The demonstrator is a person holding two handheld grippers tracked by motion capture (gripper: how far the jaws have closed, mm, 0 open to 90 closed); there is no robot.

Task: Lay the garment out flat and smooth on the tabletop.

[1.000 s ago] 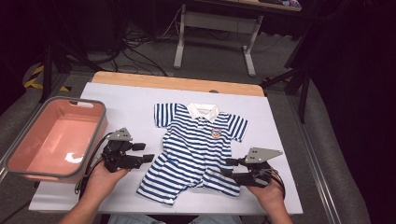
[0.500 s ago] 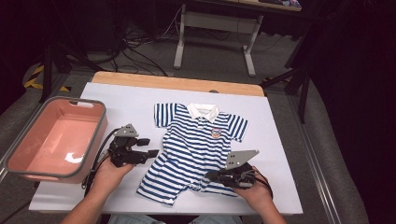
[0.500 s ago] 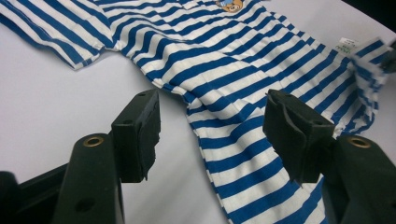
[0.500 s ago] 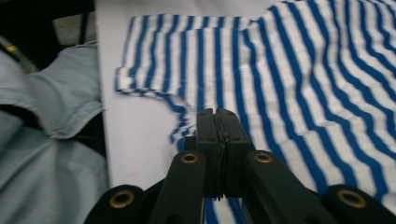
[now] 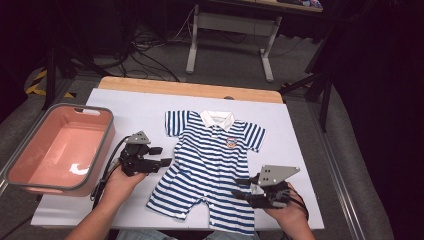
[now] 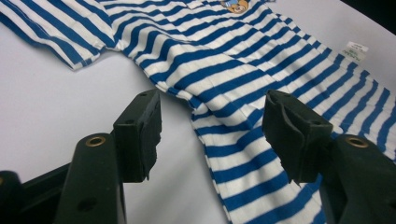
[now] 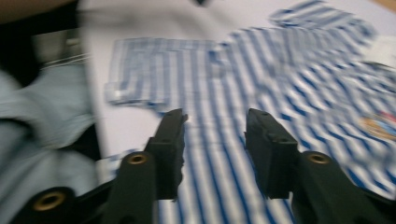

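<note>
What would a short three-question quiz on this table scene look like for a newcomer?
1. What pattern is on the baby romper?
2. True or false: the pink bin holds folded clothes.
3. Which gripper is beside the romper's waist edge: A, the left gripper, or B, the right gripper?

Key: 1, blue and white stripes, with a white collar. 2, false; nothing lies in it. 3, A; the right gripper, whose jaws have just been opening with nothing clamped, is over the romper's leg.
</note>
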